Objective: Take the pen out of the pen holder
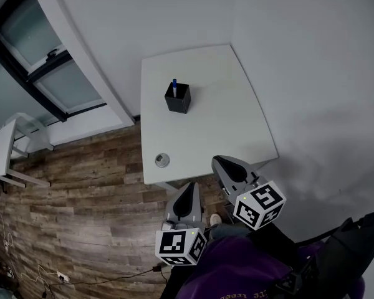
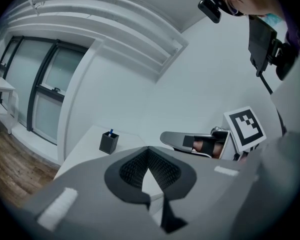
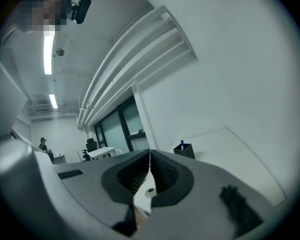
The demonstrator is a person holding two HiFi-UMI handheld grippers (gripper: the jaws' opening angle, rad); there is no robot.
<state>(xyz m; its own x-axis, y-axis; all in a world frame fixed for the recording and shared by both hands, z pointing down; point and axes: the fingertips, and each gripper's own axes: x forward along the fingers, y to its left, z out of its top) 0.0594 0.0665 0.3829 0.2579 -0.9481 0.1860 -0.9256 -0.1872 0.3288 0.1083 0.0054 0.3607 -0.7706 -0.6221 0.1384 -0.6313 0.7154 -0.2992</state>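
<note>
The right tool (image 1: 223, 162) and left tool (image 1: 189, 187) were closed and empty at the table (image 1: 237, 129) edge. The pen (image 1: 174, 85) stood in the pen holder (image 1: 177, 99), well beyond. One tool should open before reaching it.

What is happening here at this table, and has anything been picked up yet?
A person holds two grippers by the near edge of a white table. The left gripper and the right gripper both have their jaws together, with nothing in them. The blue pen stands in the black pen holder farther back on the table, not yet touched.
</note>
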